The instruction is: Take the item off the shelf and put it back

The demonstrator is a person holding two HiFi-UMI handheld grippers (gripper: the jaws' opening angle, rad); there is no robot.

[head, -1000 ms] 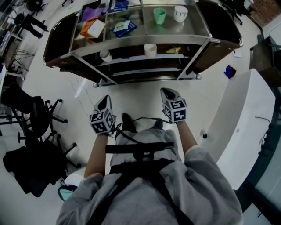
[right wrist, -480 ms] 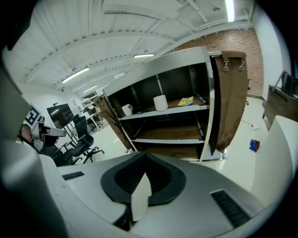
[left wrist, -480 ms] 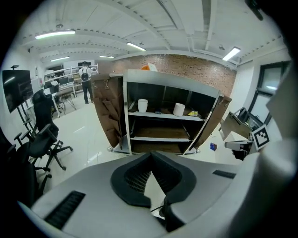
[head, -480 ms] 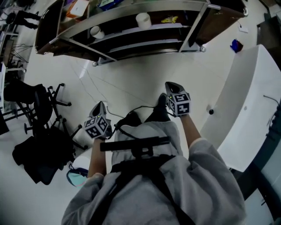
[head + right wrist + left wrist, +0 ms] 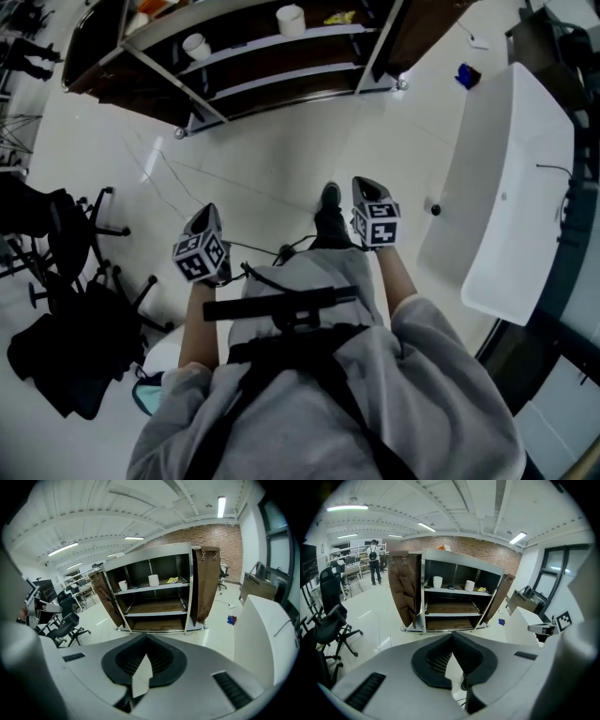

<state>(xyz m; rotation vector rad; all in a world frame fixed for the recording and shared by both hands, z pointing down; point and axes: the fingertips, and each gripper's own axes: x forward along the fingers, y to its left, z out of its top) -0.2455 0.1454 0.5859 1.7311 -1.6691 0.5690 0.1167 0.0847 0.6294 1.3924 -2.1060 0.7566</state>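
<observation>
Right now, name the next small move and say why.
Probably step closer to the shelf: the left gripper and right gripper are both shut and empty, held low, and a stretch of floor separates them from the white cup on it.

Metal shelf unit (image 5: 281, 89) stands on glossy white floor (image 5: 281, 169). One board carries white cup (image 5: 291, 18), second white cup (image 5: 196, 45) well left, yellow item (image 5: 339, 17) right. Small blue object (image 5: 466, 75) on floor beside unit.

One shelf unit (image 5: 291, 80), two white cups (image 5: 197, 45) (image 5: 290, 18), one yellow item (image 5: 339, 17), one blue object (image 5: 468, 75).
</observation>
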